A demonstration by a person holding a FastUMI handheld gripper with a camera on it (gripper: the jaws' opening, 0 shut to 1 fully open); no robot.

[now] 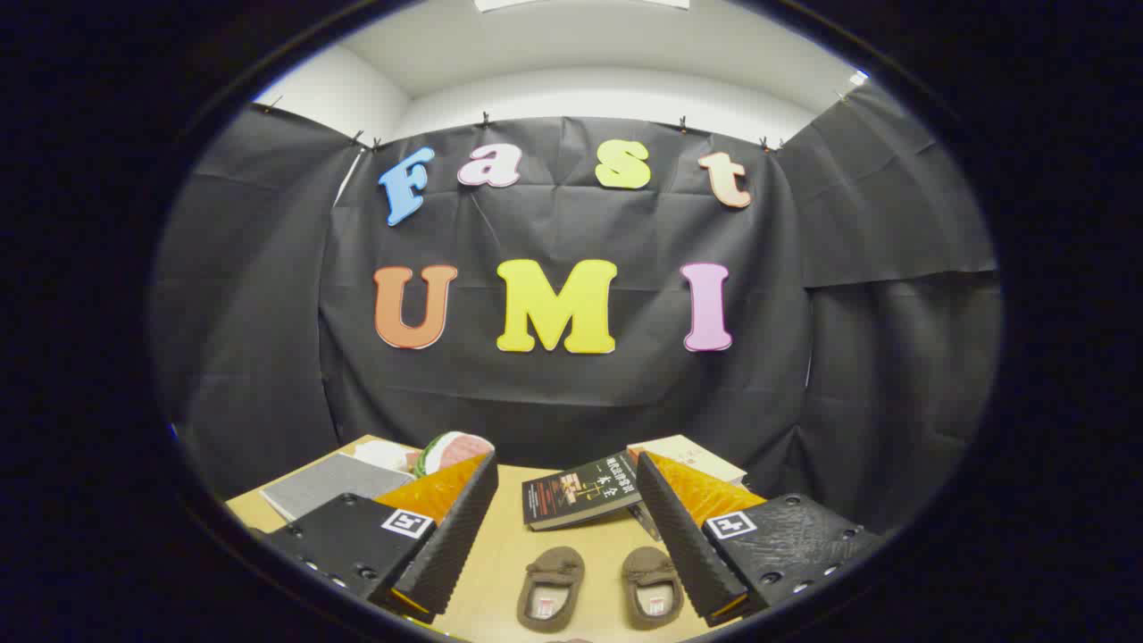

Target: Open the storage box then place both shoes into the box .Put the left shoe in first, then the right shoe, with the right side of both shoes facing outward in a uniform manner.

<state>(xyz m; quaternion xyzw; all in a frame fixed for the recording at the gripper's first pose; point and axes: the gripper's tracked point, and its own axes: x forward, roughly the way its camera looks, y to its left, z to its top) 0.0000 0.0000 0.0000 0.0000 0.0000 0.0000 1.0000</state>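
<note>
Black-draped booth, white ceiling above, light wooden table (500,572) below. The gripper (563,545) hovers over the table with its fingers spread wide, nothing between the pads. Both shoes sit on the table between the fingers, side by side, just apart, toes pointing away toward the wall: left shoe (550,587) nearer the left finger, right shoe (653,585) just beside the right finger. Brown slip-ons, look soft. Beyond them a dark book (580,489) lies flat, overlapping a lighter book (692,457) behind it. Past the left finger, a grey notebook (326,484) and a round red-and-green object (451,449), hard to identify. I can't make out a storage box from here.

Judged step: box opening comes first, nothing started yet. To do it well, find the box and lift the lid fully clear before touching any shoe. Then take the left shoe by its heel rim, pinching firmly since it may sag.
</note>
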